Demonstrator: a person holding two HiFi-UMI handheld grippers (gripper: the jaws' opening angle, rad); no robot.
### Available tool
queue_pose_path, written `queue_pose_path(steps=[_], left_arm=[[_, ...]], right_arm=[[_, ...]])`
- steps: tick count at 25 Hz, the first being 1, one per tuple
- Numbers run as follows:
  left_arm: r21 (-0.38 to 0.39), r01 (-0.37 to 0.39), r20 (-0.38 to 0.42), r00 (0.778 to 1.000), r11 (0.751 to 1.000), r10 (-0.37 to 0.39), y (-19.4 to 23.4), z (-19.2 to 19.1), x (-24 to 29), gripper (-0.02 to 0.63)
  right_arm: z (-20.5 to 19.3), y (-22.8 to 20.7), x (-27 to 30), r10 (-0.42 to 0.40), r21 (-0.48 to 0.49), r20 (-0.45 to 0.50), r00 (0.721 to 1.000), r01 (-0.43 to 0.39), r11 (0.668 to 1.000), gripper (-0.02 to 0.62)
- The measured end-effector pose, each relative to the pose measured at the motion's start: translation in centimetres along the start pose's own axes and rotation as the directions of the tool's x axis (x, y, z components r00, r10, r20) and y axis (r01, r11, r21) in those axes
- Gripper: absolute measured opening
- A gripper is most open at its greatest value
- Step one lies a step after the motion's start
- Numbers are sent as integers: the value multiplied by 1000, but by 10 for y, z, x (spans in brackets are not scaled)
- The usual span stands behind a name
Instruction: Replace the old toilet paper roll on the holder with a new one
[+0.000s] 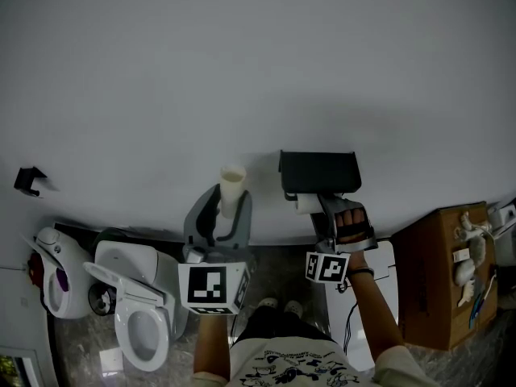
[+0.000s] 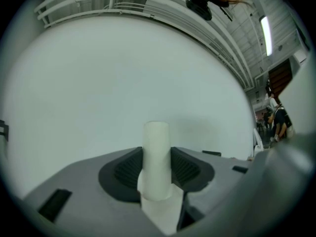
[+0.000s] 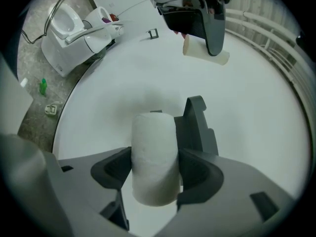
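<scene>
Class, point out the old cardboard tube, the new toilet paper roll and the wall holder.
old cardboard tube (image 2: 156, 149), left gripper view, middle of its side.
new toilet paper roll (image 3: 154, 162), right gripper view, middle of its side.
wall holder (image 1: 318, 170), head view, its black front face.

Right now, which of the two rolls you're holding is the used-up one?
The one in the left gripper: a thin bare tube with a scrap of paper. The roll in the right gripper is thick and full.
</scene>
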State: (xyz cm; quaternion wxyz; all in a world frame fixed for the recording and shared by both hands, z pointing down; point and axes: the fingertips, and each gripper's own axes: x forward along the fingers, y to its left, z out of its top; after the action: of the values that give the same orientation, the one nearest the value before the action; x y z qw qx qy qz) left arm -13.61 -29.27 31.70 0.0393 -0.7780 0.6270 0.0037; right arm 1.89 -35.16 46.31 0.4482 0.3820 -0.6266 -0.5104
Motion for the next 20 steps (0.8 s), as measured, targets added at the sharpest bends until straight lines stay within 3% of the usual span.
queue_pose_path(steps=[9,20], left_arm=[[-5,19,1,1000,1000,-19,-4,-1,-3,183],[-8,62,6,998,998,-62,-20,1,-5,183]], right_arm=[[1,0,-12,44,45,-27,999,-43,998,306],[24,8,-66,63,156,53,997,-70,985,307]])
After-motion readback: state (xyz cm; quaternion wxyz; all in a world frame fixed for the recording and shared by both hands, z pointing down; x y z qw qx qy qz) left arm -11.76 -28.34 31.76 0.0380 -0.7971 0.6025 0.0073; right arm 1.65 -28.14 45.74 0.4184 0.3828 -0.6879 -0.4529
